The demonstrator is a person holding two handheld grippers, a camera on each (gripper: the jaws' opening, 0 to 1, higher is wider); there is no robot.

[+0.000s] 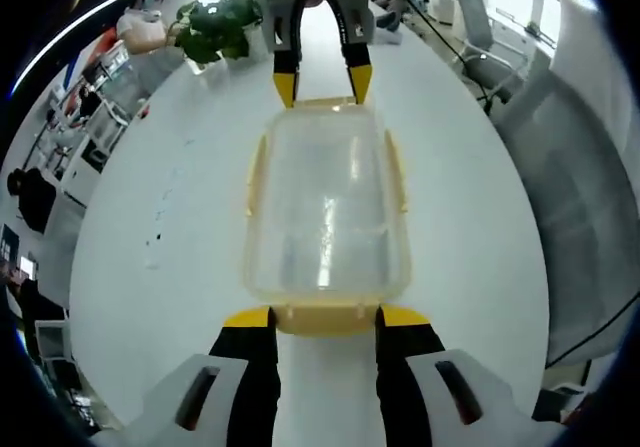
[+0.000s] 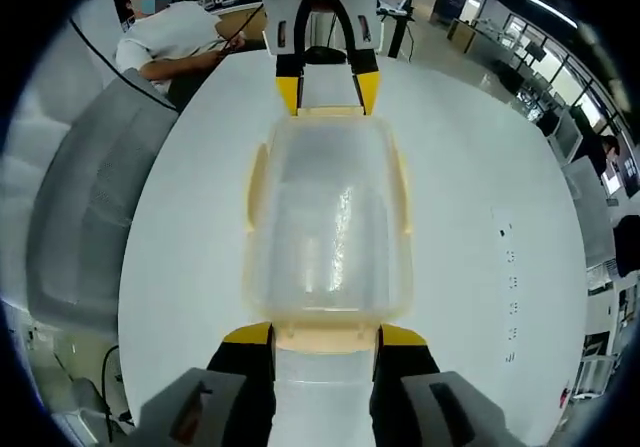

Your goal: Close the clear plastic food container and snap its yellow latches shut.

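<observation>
The clear plastic container (image 1: 325, 207) lies lengthwise on the white table (image 1: 160, 217) with its lid on. Yellow side latches (image 1: 257, 172) run along both long edges. My left gripper (image 1: 325, 317) is at the near end, its yellow-tipped jaws closed against the two sides of the yellow end latch (image 1: 325, 323). At the far end is the right gripper (image 1: 322, 85), its tips astride the other end latch. In the right gripper view the container (image 2: 328, 217) is seen from the opposite end. There my right gripper (image 2: 326, 335) clasps its end latch (image 2: 326, 339), and the left gripper (image 2: 328, 92) faces it.
A potted plant (image 1: 215, 27) stands at the far left of the table. A grey mesh chair (image 1: 580, 197) is beside the table, and an office chair (image 1: 480, 17) stands further back. A person (image 2: 175, 37) sits at the table's far corner.
</observation>
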